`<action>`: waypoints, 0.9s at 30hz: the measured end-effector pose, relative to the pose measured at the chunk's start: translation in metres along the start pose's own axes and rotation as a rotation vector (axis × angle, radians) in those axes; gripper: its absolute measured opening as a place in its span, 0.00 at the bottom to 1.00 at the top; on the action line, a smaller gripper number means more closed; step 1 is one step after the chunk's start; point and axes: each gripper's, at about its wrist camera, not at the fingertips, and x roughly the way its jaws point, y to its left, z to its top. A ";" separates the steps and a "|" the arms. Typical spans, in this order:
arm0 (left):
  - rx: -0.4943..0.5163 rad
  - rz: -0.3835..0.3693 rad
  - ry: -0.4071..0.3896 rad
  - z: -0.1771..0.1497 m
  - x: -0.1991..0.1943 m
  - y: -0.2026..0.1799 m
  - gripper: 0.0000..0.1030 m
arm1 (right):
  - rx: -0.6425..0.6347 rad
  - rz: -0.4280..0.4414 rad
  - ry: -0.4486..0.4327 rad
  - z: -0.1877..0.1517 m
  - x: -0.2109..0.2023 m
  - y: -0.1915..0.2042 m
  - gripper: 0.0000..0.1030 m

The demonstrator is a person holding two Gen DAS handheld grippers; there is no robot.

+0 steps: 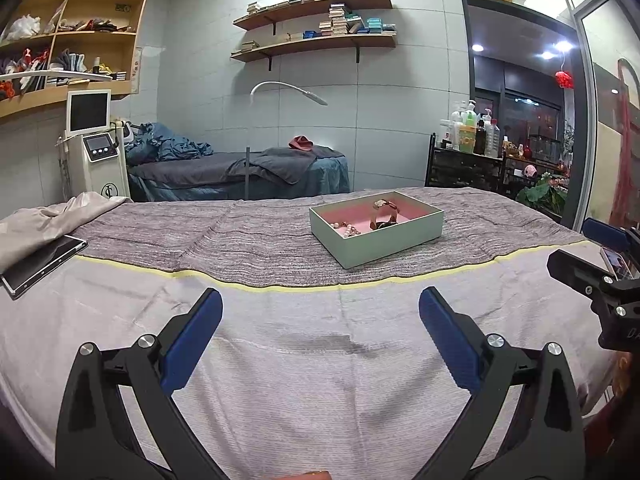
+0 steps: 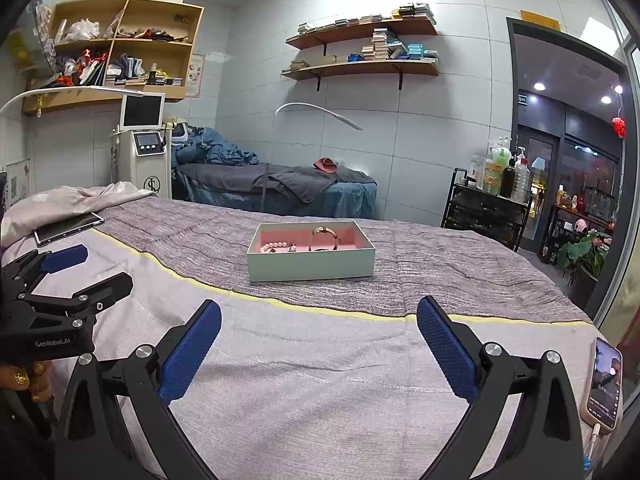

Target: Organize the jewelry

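The jewelry box (image 1: 376, 229) lies well beyond both spread, empty grippers.

Box (image 2: 310, 268): pale green outside, pink lining; the beaded bracelet (image 2: 274, 246) inside is pale pink, the bangle (image 2: 325, 236) beside it rose-gold. Bed cover (image 1: 280, 380) is light grey toward the near edge, then a yellow stripe (image 1: 280, 289), then grey-mauve horizontal streaks under the box. Both grippers (image 1: 320, 312) (image 2: 319, 322): black frames, blue textured pads.
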 end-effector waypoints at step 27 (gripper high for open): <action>-0.008 -0.030 0.033 -0.002 0.004 -0.003 0.94 | 0.001 0.002 0.022 -0.004 0.003 -0.001 0.93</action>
